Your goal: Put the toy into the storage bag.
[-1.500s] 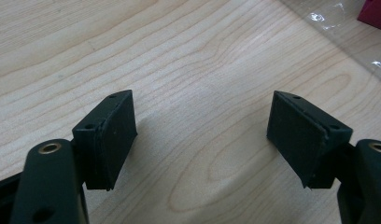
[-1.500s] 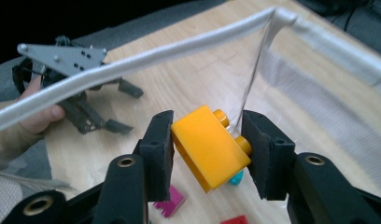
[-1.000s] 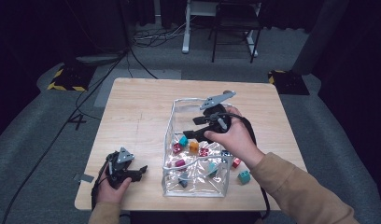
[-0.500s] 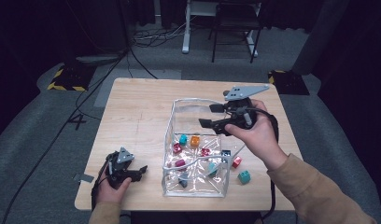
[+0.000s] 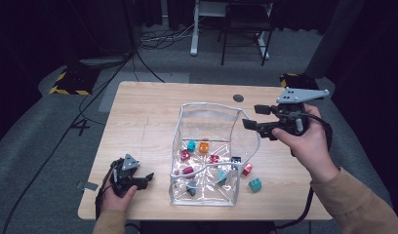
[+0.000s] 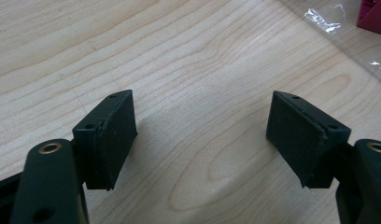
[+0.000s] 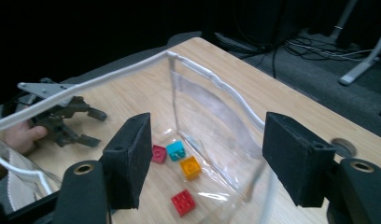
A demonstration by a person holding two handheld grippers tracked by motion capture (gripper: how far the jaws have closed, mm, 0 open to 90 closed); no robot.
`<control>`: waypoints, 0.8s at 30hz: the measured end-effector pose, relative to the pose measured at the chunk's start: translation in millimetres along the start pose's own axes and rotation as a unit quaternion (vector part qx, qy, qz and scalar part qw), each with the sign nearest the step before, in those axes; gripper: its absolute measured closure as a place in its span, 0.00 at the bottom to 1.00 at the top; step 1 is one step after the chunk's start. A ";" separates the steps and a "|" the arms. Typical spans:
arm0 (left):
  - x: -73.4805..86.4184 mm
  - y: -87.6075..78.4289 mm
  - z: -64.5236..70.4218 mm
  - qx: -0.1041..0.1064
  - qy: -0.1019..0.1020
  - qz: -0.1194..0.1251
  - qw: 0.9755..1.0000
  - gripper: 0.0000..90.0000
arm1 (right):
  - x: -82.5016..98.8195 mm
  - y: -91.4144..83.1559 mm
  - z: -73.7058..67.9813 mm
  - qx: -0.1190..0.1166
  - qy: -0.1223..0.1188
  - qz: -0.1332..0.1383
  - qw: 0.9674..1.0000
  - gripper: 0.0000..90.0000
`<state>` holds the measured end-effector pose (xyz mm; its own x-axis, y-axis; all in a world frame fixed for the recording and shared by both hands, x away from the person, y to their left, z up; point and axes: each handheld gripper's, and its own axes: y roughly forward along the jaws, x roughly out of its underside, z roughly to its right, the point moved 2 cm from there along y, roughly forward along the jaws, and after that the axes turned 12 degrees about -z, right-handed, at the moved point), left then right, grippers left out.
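Observation:
A clear plastic bag [image 5: 214,109] stands open mid-table with several small bricks inside, among them a teal brick [image 5: 191,145] and an orange brick [image 5: 203,146]. My right gripper [image 5: 252,117] hovers open and empty just outside the bag's right rim, jaws pointing left. In the right gripper view, my right gripper [image 7: 207,140] looks down over the bag's white rim [image 7: 212,79] at the teal brick [image 7: 176,150], the orange brick [image 7: 190,167] and two red ones. My left gripper [image 5: 147,179] rests open on the table's front left; in the left gripper view, my left gripper [image 6: 202,116] has bare wood between its jaws.
A red brick [image 5: 247,169] and a green brick [image 5: 255,185] lie on the wooden table [image 5: 138,117] just right of the bag's front. A round cable hole [image 5: 238,98] sits near the far edge. The bag's corner [image 6: 338,18] lies ahead of the left gripper.
My right gripper has moved up and to the right, from over the bag's opening to outside its right rim. The left gripper has stayed put.

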<state>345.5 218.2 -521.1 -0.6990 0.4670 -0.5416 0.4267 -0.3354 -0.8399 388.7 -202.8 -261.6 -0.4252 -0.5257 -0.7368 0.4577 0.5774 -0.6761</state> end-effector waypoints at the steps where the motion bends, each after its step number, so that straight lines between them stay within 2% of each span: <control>1: 0.0 -0.1 0.1 0.000 0.000 -0.001 1.000 0.27 | 3.0 -2.2 2.2 0.003 0.002 0.000 1.000 0.38; 6: -0.1 0.0 0.2 -0.001 0.002 -0.001 1.000 0.27 | 18.7 -14.0 9.8 0.013 0.019 0.005 1.000 0.38; 13: -0.1 0.0 -0.1 0.002 0.000 0.000 1.000 0.27 | 46.4 -32.9 23.3 0.039 0.046 0.005 0.998 0.38; 20: -0.2 0.0 -0.6 0.006 -0.001 0.001 1.000 0.27 | 70.7 -43.3 36.3 0.053 0.074 -0.001 0.996 0.38; 24: -0.2 0.1 -0.8 0.005 -0.002 0.003 1.000 0.27 | 79.9 -47.3 41.1 0.059 0.081 -0.003 0.995 0.38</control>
<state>346.0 218.7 -521.1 -0.6984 0.4614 -0.5470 0.4254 -0.3469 -0.8358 365.2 -297.8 -288.7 -0.5443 -0.4155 -0.7287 0.5397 0.4916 -0.6834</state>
